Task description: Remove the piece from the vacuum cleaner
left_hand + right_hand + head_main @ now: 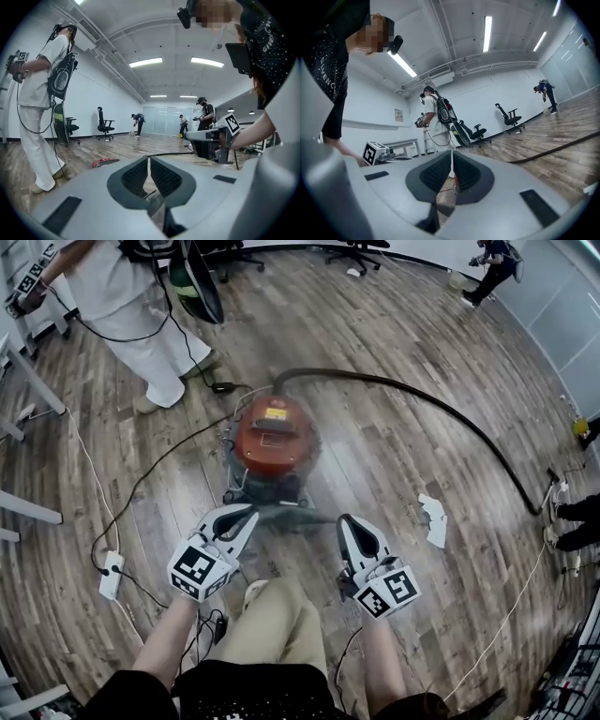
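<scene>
The red canister vacuum cleaner (272, 440) stands on the wood floor just ahead of me. Its black hose (441, 409) leaves the top and curves away to the right. My left gripper (247, 516) hovers close to the vacuum's near left side, shut with nothing in it. My right gripper (348, 524) hangs to the right of the vacuum's base, also shut and empty. In the left gripper view the pads (140, 176) meet, and the vacuum's red top (105, 162) shows low at the left. The right gripper view shows its pads (465, 174) pressed together, with the hose (553, 150) lying beyond.
A person in white (131, 306) stands at the far left, with cables trailing to the vacuum. A white power strip (111, 575) lies on the left floor and a crumpled white sheet (433, 519) on the right. Table legs (23, 371) line the left edge. Office chairs (105, 124) stand by the wall.
</scene>
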`<state>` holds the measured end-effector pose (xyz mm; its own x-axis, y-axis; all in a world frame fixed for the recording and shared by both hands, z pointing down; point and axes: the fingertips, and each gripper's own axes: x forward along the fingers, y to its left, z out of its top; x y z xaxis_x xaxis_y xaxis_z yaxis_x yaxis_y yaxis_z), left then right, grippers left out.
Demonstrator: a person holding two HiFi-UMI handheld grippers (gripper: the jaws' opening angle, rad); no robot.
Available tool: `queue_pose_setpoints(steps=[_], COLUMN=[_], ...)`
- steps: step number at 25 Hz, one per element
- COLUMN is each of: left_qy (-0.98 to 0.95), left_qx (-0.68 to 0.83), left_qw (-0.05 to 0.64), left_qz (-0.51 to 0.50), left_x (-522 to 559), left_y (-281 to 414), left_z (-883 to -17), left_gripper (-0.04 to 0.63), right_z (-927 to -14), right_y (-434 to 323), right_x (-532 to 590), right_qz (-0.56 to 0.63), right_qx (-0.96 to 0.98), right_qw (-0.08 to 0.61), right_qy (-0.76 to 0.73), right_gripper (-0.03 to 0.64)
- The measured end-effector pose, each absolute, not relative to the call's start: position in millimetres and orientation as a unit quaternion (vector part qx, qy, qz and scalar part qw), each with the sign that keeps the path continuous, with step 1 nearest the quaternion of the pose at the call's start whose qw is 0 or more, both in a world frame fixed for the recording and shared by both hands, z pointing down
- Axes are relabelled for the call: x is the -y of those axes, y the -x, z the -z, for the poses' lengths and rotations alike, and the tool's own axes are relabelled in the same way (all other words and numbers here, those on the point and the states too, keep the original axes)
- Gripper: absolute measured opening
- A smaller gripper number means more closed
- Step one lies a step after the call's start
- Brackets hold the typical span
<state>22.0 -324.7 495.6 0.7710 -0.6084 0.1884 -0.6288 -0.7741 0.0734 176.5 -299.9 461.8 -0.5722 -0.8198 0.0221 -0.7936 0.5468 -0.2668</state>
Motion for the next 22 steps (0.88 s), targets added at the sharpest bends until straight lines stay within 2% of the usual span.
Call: queue_pose_setpoints(steps=[6, 11, 13, 17, 20, 22], left_qy=[-0.934, -0.937, -0.941, -0.947, -0.945, -0.944], left_qx=[0.352, 0.347, 0.338, 0.32, 0.321, 0.319], left_qw=[0.049, 0.015, -0.007, -0.038, -0.051, -0.059], left_qz=[-0.03, 0.026, 0.015, -0.019, -0.044, -0.058], left_x=[341.4, 342.9, 339.4, 332.2, 332.2, 333.9], left_y=[-9.5, -4.4, -5.9, -9.6, -5.5, -3.6], left_z=[-558.1, -599.1, -616.6, -650.2, -671.7, -682.0], left_gripper=[0.012, 0.135, 0.193, 0.276, 0.281, 0.281], right_z=[-551.7, -621.4, -644.1, -683.8, -704.0, -716.1], right_y=[-189.2, -201.9, -204.3, -218.5, -229.7, -229.1], right_x=[307.0, 310.6, 312.3, 315.8, 323.2, 331.2], right_qz=[0.122, 0.093, 0.087, 0.084, 0.105, 0.115], right_qx=[-0.872, -0.866, -0.865, -0.85, -0.841, -0.845], right_qw=[0.069, 0.063, 0.059, 0.045, 0.055, 0.05], right_qy=[0.47, 0.488, 0.491, 0.518, 0.528, 0.52], right_gripper=[0.012, 0.015, 0.085, 0.163, 0.218, 0.232])
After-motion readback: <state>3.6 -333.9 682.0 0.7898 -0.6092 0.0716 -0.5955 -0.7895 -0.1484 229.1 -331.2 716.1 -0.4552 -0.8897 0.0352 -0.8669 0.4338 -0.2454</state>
